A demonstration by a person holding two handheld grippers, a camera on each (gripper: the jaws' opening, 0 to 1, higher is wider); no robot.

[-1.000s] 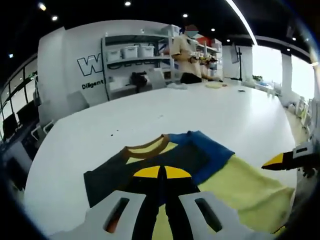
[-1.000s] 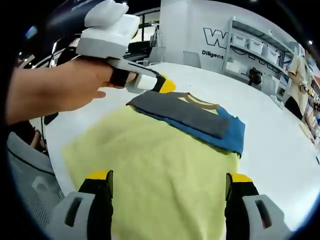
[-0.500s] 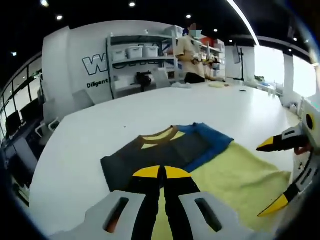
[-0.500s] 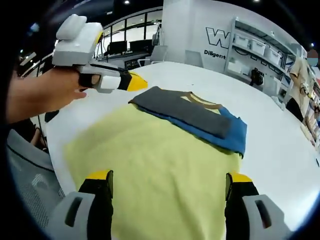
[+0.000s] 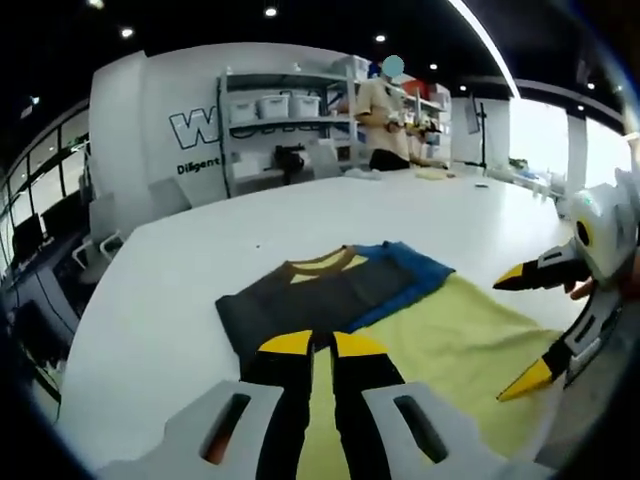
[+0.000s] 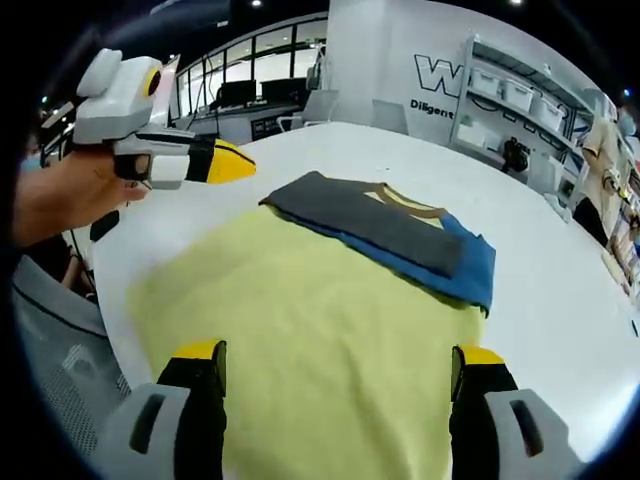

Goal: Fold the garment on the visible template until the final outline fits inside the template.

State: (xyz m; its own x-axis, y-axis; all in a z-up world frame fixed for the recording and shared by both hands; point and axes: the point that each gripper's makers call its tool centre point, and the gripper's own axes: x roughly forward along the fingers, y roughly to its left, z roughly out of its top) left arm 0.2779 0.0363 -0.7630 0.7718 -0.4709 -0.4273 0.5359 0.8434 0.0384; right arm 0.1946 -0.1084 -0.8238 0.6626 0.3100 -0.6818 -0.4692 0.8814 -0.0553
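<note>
Resting folded garment [image 6: 385, 232] on template [image 6: 300, 340]

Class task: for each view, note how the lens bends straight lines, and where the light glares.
Left gripper view: the table edge bows into a curve, the windows at right blow out white. Right gripper view: the shelves lean and curve, the shirt is evenly lit, without hard shadows.

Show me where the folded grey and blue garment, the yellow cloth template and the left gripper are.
Folded grey and blue garment [image 6: 385, 228]: right gripper view, on its grey top layer.
Yellow cloth template [image 6: 320, 340]: right gripper view, on its bare middle.
Left gripper [image 6: 240, 165]: right gripper view, at its yellow tips.
</note>
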